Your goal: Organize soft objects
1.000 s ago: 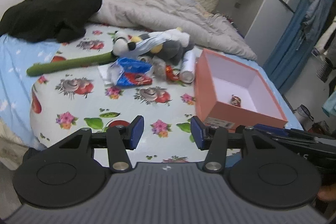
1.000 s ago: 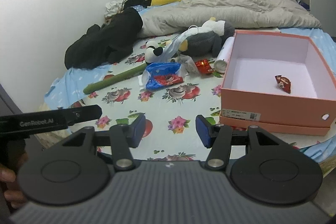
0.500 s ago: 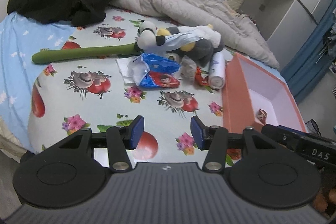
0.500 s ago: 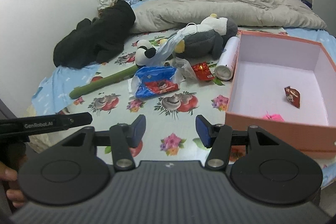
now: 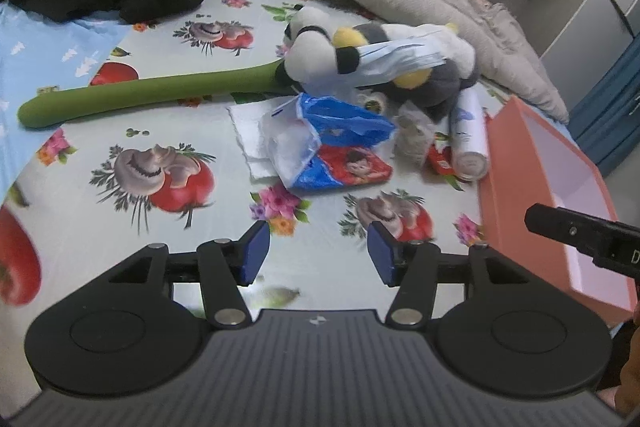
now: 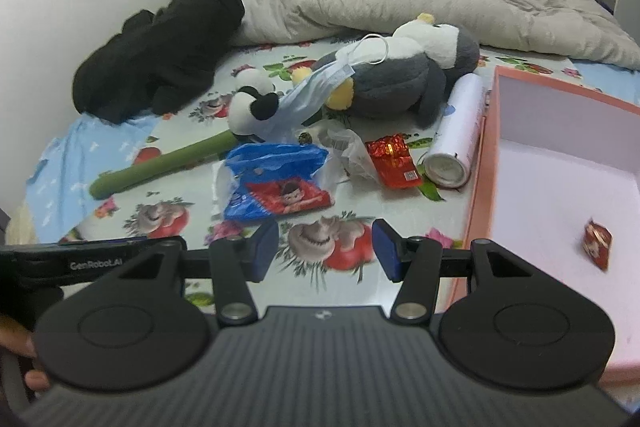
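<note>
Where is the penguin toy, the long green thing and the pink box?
penguin toy (image 6: 400,87), right wrist view, on its grey body.
long green thing (image 5: 140,95), left wrist view, mid-length.
pink box (image 6: 478,183), right wrist view, on its left wall.

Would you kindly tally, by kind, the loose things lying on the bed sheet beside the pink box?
Plush toys: 2, a panda head on a long green stem and a grey penguin.
Snack wrappers: 2, one blue-and-red, one shiny red.
Face masks: 1, pale blue.
Spray cans: 1, white.
Total: 6.
</note>
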Demonstrator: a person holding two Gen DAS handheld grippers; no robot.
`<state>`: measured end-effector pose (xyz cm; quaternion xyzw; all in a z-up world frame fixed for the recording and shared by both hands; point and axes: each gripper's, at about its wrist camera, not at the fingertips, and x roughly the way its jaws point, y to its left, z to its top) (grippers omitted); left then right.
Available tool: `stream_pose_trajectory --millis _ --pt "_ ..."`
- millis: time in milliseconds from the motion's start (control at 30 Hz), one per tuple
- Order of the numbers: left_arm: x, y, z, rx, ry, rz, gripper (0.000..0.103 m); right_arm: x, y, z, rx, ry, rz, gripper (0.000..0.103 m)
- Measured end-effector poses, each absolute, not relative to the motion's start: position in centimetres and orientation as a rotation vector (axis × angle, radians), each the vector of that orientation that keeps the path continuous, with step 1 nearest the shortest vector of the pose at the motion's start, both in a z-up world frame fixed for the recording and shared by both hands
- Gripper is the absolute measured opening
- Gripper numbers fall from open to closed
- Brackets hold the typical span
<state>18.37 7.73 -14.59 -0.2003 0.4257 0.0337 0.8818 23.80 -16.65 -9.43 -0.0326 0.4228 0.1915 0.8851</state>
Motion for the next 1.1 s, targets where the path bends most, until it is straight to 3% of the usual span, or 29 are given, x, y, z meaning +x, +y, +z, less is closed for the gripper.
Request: stream_pose_trajectory --millis 600,700,833,867,933,1100 --pt "27.9 8.9 -19.9 -0.359 0.904 0.067 0.057 36.1 -13.2 -16.6 -0.152 0.938 0.368 0.049" --pt "28.3 8.9 -20.7 -0.351 0.917 0.082 0.047 36.9 -12.9 -17.5 -0.168 0.948 0.367 0.046" --pt "28.4 9.1 -21.3 -0.359 0.922 0.099 0.033 37.5 -12.7 -18.3 -0.177 0.967 0.375 0.027" --pt "28.3 9.1 -21.3 -0.36 0.92 0.097 0.022 37.5 -12.7 -18.3 -0.177 0.969 0.375 0.025" --pt "28.2 9.2 -21.2 -0.37 0.914 0.094 0.016 37.4 -12.6 -18.2 -0.184 0.962 0.378 0.016" --pt "27.5 8.7 -20.3 -0.368 0.892 0.093 0.006 36.2 -12.7 -17.0 -0.189 0.938 0.385 0.012"
